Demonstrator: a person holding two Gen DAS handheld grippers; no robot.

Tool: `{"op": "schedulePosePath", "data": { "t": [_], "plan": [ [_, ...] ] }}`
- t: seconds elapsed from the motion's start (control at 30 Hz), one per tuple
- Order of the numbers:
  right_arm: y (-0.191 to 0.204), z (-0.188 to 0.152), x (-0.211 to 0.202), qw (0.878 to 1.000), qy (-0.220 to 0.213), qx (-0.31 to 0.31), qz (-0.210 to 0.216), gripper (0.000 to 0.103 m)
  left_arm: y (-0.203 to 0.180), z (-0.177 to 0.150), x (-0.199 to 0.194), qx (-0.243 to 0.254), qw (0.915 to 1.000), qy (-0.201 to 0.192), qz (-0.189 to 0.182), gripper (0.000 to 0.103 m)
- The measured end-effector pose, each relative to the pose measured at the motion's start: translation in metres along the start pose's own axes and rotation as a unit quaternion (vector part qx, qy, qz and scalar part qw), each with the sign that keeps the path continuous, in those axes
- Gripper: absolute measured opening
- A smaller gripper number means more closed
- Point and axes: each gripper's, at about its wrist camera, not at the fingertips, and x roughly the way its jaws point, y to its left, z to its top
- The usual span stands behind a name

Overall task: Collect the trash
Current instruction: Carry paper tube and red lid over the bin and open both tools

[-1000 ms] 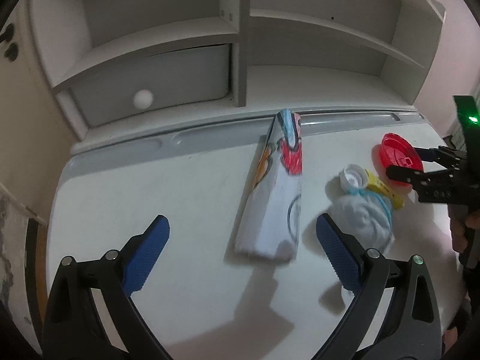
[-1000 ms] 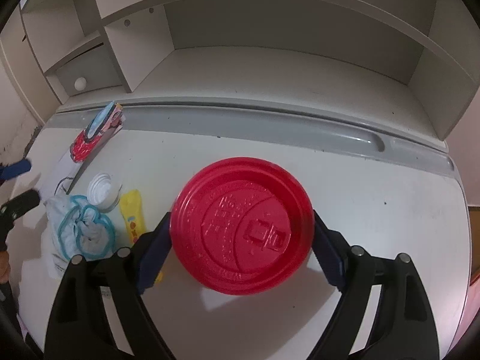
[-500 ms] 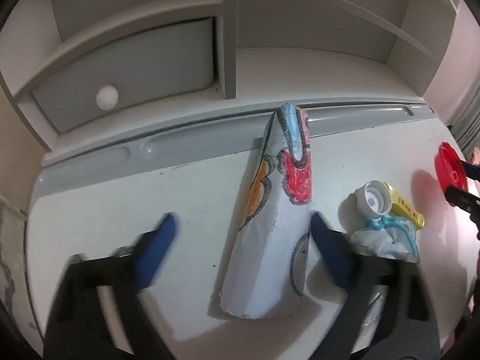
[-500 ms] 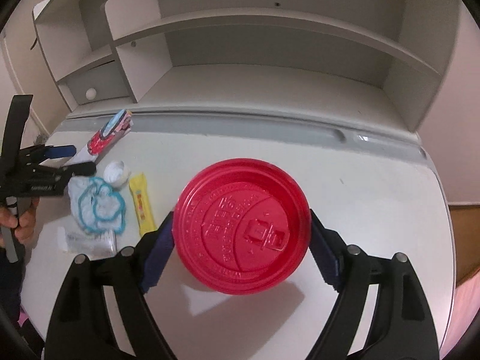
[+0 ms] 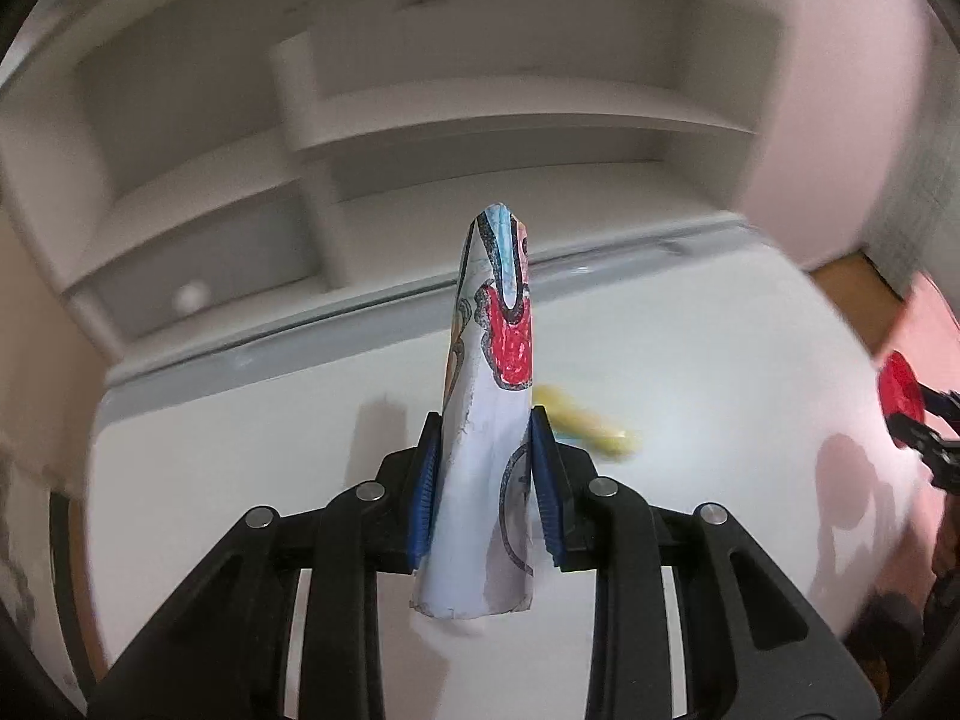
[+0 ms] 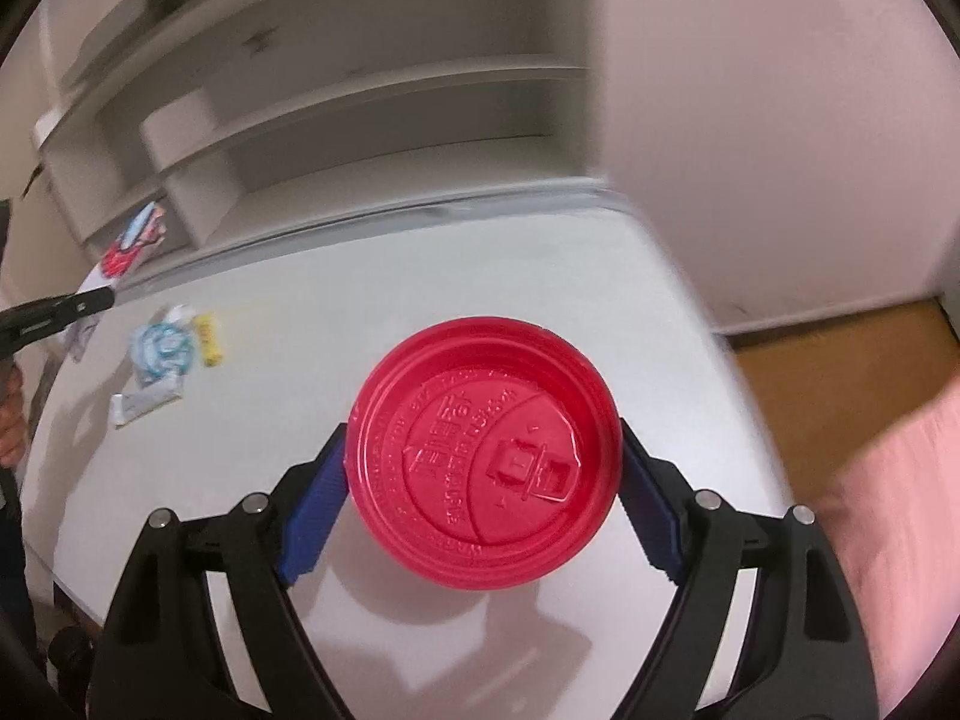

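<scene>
Left wrist view: the left hand-held gripper (image 5: 485, 483) has just been closing, and its blue pads now pinch the paper roll (image 5: 489, 420).

The roll, thin and colored with crayon, is lifted off the white worktop (image 5: 240, 480). The right hand-held gripper (image 6: 483, 498) pinches a round, shiny red lid (image 6: 483, 462) by its edges. Both look ready for the bin; a yellow wrapper (image 6: 209, 330) and crumpled bits wait.

Left tongs (image 5: 485, 483), right tongs (image 6: 483, 501): black frames, silver rivets, ribbed blue pads (image 6: 312, 525).
</scene>
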Motion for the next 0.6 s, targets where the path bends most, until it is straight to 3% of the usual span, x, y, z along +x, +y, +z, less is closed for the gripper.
{"op": "schedulePosePath", "data": {
  "t": [0.17,0.27,0.43,0.5,0.53,0.6],
  "plan": [
    [-0.092,-0.055,-0.043,0.995,-0.002,0.081,-0.059,0.08,-0.129,-0.006,-0.003,0.094,0.991,-0.001,-0.095,0.028],
    [-0.139,-0.089,-0.066,0.988,0.004,0.125,-0.091,0.08,-0.216,-0.017,0.0,0.161,0.9748,0.007,-0.154,0.028],
    [-0.207,-0.139,-0.098,0.972,0.01,0.189,-0.136,0.08,-0.347,-0.041,0.0,0.265,0.932,0.021,-0.246,0.028],
    [-0.236,-0.167,-0.108,0.963,0.016,0.223,-0.153,0.08,-0.393,-0.052,0.004,0.299,0.916,0.033,-0.265,0.028],
    [-0.244,-0.177,-0.11,0.959,0.021,0.234,-0.158,0.08,-0.424,-0.06,0.006,0.321,0.9007,0.042,-0.289,0.028],
    [-0.271,-0.206,-0.114,0.948,0.033,0.266,-0.168,0.08,-0.467,-0.074,0.013,0.351,0.8806,0.057,-0.313,0.028]
  ]
}}
